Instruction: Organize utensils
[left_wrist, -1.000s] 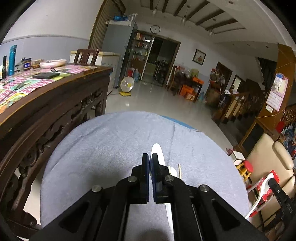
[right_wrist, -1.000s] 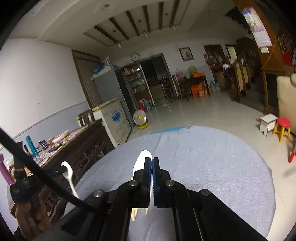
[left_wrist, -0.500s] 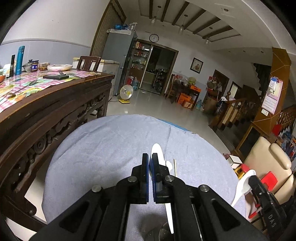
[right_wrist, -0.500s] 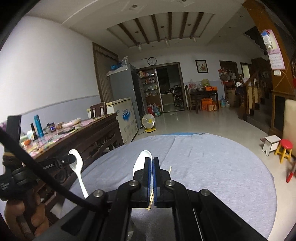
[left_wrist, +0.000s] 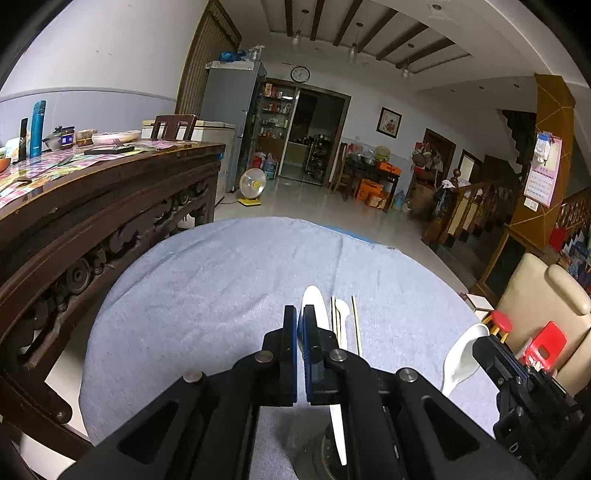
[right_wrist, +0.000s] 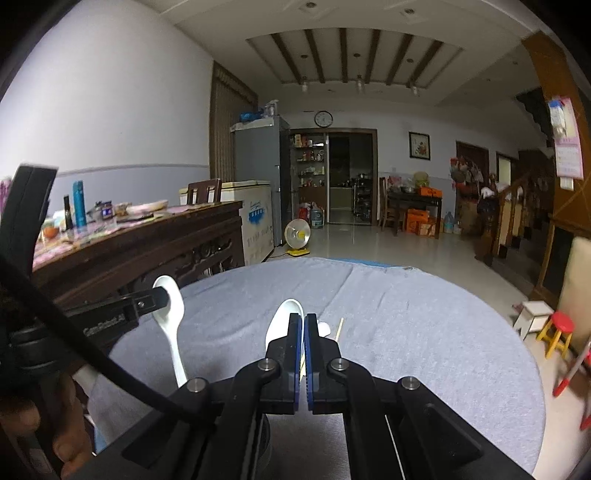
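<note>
My left gripper (left_wrist: 300, 314) is shut on a white spoon (left_wrist: 314, 306), held upright above the round table with the grey cloth (left_wrist: 207, 288); that spoon also shows in the right wrist view (right_wrist: 170, 310). My right gripper (right_wrist: 304, 321) is shut on a second white spoon (right_wrist: 286, 314), also seen in the left wrist view (left_wrist: 461, 358). On the cloth ahead lie a small white spoon (left_wrist: 341, 314) and chopsticks (left_wrist: 356, 321). A dark holder (left_wrist: 325, 454) sits low under the left gripper, mostly hidden.
A carved dark wooden table (left_wrist: 92, 195) with bottles and dishes stands close on the left. A beige chair (left_wrist: 546, 306) and red stools (right_wrist: 561, 325) stand on the right. A fan (left_wrist: 253, 184) sits on the floor beyond.
Both grippers have drawn back and tilted up with their spoons. The right gripper and its spoon have come further into the left wrist view; the chopsticks on the cloth show more.
</note>
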